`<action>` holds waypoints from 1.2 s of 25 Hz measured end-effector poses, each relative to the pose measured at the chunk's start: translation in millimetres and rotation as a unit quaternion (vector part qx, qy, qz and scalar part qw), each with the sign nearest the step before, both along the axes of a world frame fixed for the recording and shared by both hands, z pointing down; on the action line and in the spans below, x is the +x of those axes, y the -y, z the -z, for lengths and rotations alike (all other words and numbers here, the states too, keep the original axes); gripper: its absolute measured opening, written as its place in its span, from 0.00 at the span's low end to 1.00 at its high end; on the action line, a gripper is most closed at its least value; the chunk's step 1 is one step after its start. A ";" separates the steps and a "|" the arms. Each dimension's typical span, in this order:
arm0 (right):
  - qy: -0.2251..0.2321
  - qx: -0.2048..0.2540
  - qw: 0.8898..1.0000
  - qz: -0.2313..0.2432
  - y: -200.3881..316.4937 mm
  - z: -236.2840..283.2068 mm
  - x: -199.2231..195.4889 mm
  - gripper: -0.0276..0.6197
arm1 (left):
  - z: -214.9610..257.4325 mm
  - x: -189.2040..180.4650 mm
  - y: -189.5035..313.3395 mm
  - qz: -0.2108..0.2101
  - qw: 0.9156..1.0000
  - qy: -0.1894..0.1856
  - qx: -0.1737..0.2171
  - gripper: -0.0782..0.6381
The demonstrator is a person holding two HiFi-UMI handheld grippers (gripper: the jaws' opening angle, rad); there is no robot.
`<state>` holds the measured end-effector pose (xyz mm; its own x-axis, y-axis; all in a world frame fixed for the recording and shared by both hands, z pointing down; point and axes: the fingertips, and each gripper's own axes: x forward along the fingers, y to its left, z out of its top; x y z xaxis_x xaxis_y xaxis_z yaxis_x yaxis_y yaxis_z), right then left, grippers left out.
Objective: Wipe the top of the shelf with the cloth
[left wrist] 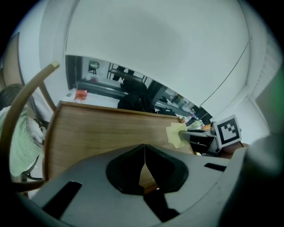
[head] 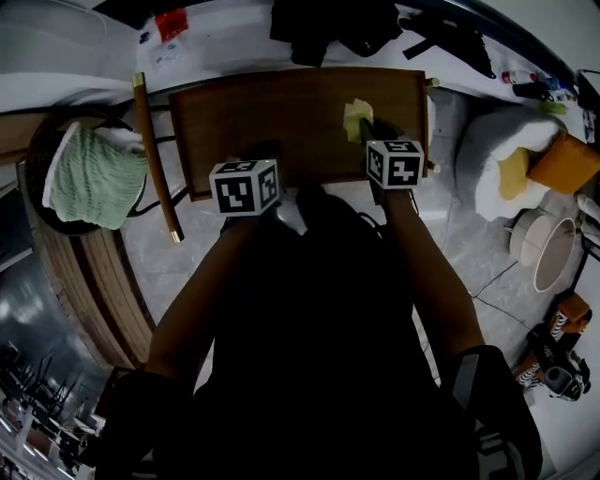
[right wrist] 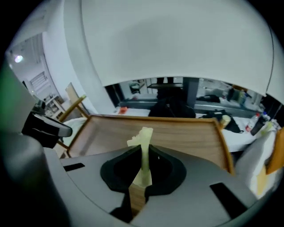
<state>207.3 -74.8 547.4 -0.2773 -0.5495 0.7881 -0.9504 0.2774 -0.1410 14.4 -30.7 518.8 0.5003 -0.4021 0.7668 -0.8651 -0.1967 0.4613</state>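
The wooden shelf top (head: 281, 117) lies in front of me, also seen in the left gripper view (left wrist: 102, 131) and right gripper view (right wrist: 177, 133). A pale yellow cloth (head: 356, 120) sits over its right part, pinched in my right gripper (head: 373, 129), whose jaws are shut on it (right wrist: 144, 153). From the left gripper view the cloth (left wrist: 176, 134) shows at the right gripper's tip. My left gripper (head: 267, 155) hovers over the shelf's near edge, left of centre, shut and empty (left wrist: 144, 164).
A round stool with a green knitted cushion (head: 94, 176) and a wooden rod (head: 155, 155) stand left of the shelf. White beanbag with orange cushion (head: 525, 159) and a white basket (head: 553, 248) are at the right. Dark clothing lies behind the shelf (head: 328, 28).
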 end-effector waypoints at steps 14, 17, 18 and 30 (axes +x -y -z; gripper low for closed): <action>0.165 -0.086 0.972 0.147 -80.3 -48.1 -363.6 0.11 | 15.2 -215.8 -67.0 0.055 0.998 0.038 -0.012 0.13; 0.128 -0.117 0.971 0.161 -94.8 -75.1 -387.4 0.11 | 13.0 -235.2 -77.0 0.056 0.998 0.034 -0.014 0.13; 0.116 -0.125 0.971 0.165 -98.1 -82.8 -392.5 0.11 | 11.4 -239.2 -79.8 0.053 0.998 0.034 -0.016 0.13; 0.037 -0.104 0.969 0.221 -104.9 -97.2 -377.9 0.11 | 1.7 -210.3 -79.1 0.012 0.999 0.021 -0.023 0.13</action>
<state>-170.5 30.2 644.6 -0.5092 -0.1951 0.8382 -0.7299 0.6140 -0.3004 -195.9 48.4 517.1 0.4573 -0.3777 0.8051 -0.8885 -0.1548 0.4320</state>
